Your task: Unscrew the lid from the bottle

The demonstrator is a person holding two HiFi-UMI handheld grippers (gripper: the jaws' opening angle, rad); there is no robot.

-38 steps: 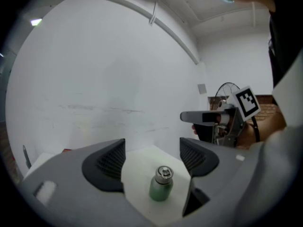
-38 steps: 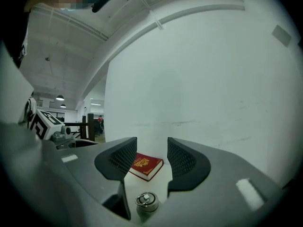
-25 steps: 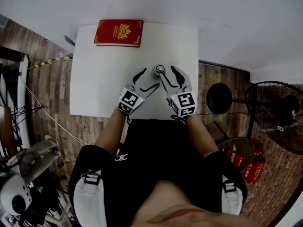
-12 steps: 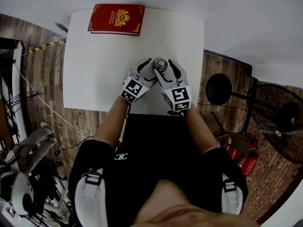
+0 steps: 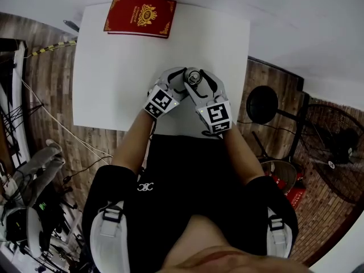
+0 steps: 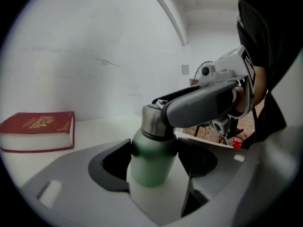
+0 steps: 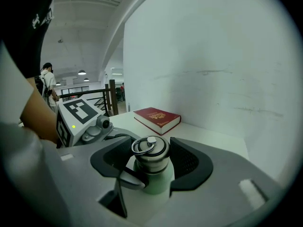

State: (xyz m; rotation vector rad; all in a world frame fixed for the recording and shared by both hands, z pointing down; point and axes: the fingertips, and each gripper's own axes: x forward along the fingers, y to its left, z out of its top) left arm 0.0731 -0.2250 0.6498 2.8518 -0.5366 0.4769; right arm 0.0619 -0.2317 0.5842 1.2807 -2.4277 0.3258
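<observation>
A green bottle [image 5: 193,78] with a steel ring-top lid [image 7: 150,151] stands upright on the white table [image 5: 114,78], near its front edge. My left gripper [image 5: 183,79] reaches in from the left. Its jaws are closing on the green body [image 6: 150,162], and both black pads touch its sides just below the shoulder. My right gripper [image 5: 199,81] comes in from the right at lid height. Its jaws are opening with the lid between them, and a thin gap shows at the left pad [image 7: 124,156]. One grey right finger [image 6: 203,105] crosses in front of the lid in the left gripper view.
A red hardback book [image 5: 140,17] lies at the table's far edge. Right of the table, on the wooden floor, are a round black stool [image 5: 261,104] and a fan [image 5: 335,147]. A white wall runs behind the table. A person stands far off [image 7: 47,82].
Both grippers have moved in on the bottle. The left jaws, which stood off to its left, now enclose the body. The right jaws stay around the lid.
</observation>
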